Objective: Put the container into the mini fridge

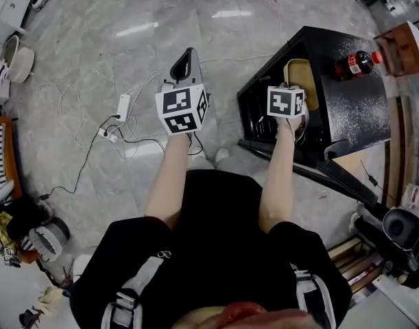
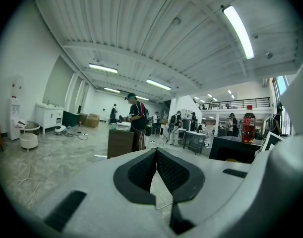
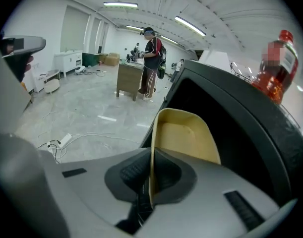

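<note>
Across the pale marble floor (image 1: pixel 92 60) that fills most of the head view, a person stands with a gripper in each hand, facing a black mini fridge (image 1: pixel 353 108) at the right. Its door (image 1: pixel 319 173) is swung open toward the person's feet. The tan container (image 1: pixel 302 77) is at the mouth of the fridge, just under the top panel, turned on edge so that its hollow side faces away from the right gripper's fingers. Whether it rests on a shelf inside cannot be told. The right gripper (image 3: pixel 150 162) reaches into the opening, its fingers pinching the near wall of the container, which stands between the two dark pads. The left gripper (image 1: pixel 188 52) is held out over bare floor, well apart from the fridge; its fingers are pressed together at the tips with nothing between them. On top of the fridge stands a bottle (image 1: pixel 356 64) of dark drink with a red cap, upright near the back edge. Left of the left gripper, a white power strip (image 1: pixel 123 105) lies on the floor among loose cables.
</note>
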The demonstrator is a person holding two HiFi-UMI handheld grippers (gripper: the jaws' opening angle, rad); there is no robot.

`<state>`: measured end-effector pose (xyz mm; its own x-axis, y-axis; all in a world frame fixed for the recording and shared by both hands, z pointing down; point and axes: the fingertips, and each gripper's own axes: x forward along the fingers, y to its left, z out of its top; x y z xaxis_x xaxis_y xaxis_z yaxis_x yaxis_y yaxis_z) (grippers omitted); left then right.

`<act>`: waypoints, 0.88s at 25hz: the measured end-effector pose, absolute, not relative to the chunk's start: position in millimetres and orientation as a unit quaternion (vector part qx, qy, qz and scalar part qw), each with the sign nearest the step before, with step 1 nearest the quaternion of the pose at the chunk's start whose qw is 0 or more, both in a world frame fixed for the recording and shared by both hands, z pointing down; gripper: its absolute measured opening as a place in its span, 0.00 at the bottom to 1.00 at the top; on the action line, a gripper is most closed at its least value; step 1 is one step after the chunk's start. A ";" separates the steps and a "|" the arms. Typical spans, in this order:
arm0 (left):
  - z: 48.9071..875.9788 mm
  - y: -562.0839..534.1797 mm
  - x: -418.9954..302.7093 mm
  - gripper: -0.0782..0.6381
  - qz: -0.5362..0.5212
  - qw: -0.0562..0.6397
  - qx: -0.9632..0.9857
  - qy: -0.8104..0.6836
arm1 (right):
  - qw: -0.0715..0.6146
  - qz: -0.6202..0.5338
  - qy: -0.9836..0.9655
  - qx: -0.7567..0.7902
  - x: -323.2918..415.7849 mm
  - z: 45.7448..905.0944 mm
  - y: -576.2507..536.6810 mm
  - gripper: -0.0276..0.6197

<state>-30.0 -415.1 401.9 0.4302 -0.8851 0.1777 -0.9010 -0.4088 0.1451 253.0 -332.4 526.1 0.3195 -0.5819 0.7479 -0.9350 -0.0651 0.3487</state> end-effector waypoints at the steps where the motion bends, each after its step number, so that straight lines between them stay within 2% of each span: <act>1: 403.0 -415.7 -29.5 0.12 0.038 0.110 0.839 -0.532 | 0.418 0.214 -0.539 0.699 256.7 528.7 -331.4 0.06; 14: 406.5 -425.6 -16.4 0.12 0.037 0.114 0.842 -0.525 | 0.467 0.186 -0.501 0.704 289.2 542.6 -328.6 0.07; 15: 406.9 -425.6 -15.2 0.12 0.036 0.115 0.843 -0.524 | 0.470 0.182 -0.501 0.703 289.2 542.7 -328.7 0.08; 17: 406.7 -425.9 -12.7 0.12 0.035 0.115 0.844 -0.523 | 0.470 0.175 -0.501 0.705 288.6 540.5 -329.8 0.25; 22: 406.3 -427.9 -3.8 0.12 0.031 0.118 0.848 -0.517 | 0.459 0.116 -0.517 0.713 266.8 520.4 -346.4 0.26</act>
